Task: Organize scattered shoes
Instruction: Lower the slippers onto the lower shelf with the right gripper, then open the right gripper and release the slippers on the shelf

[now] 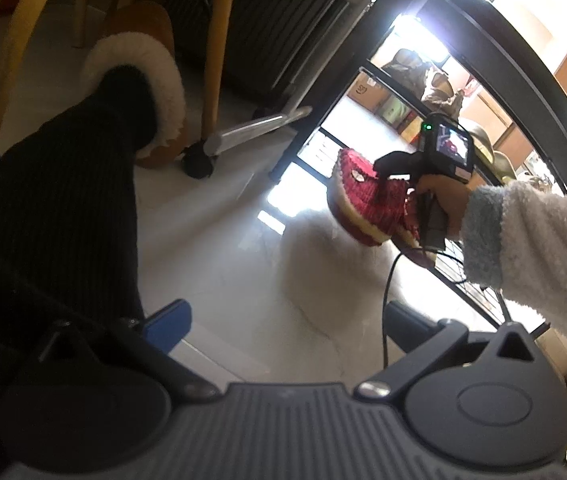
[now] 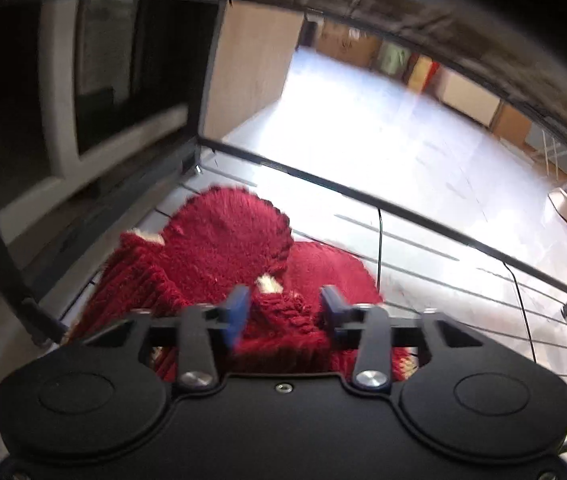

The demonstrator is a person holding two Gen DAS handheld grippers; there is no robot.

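Right tongs open, pads straddling but clear of fuzzy red knit slippers, released as a pair at black wire shoe rack left end. Left tongs open, empty, waiting above floor.

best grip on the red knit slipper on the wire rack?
Probably the ribbed knit cuff of the red slipper, approached from the heel end above the wire rack. It stands up as a soft ridge between the right hand-held gripper's open fingers.

1. Setting: a home interior with a pale tiled floor.
2. Evidence: wooden chair legs, a black wire shoe rack, red knitted slippers, stacked cardboard boxes.
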